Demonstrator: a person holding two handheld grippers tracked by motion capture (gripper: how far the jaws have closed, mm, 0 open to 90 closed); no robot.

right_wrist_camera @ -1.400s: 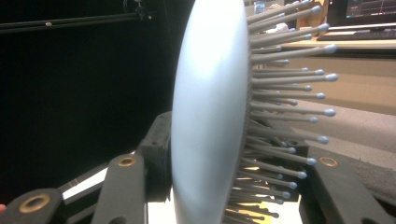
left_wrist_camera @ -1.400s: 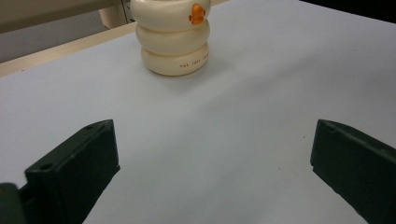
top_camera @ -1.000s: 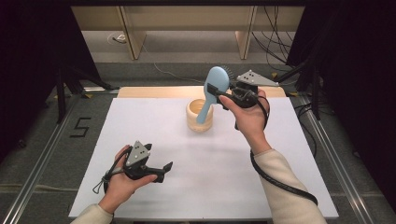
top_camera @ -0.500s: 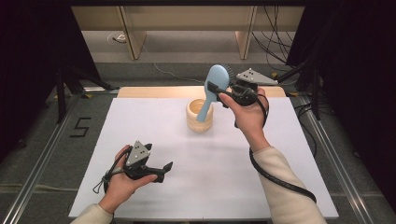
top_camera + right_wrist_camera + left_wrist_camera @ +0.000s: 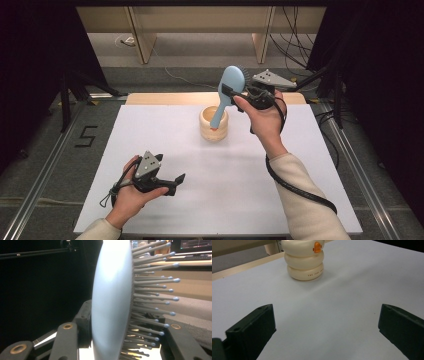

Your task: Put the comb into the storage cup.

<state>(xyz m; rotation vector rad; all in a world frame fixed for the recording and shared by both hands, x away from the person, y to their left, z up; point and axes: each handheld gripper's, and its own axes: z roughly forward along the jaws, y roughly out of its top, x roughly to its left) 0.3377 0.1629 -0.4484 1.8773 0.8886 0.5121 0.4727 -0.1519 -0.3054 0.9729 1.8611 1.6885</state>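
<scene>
A light blue hairbrush (image 5: 231, 81) stands nearly upright above the back middle of the white table, and my right gripper (image 5: 229, 94) is shut on its head. In the right gripper view the brush head (image 5: 111, 300) sits edge-on between the jaws, bristles pointing right. Its handle slants down to the mouth of a cream ringed cup (image 5: 214, 129); how deep it reaches I cannot tell. My left gripper (image 5: 176, 183) rests low at the front left, open, with nothing between its fingers. It faces the cup (image 5: 304, 263), which stands well ahead of the left gripper (image 5: 325, 310).
The white table top (image 5: 150, 135) has a wooden strip (image 5: 160, 98) along its back edge. Metal rails run down both sides. Behind the table are wooden shelf legs and loose cables on the floor. A cable trails from the right gripper along the forearm.
</scene>
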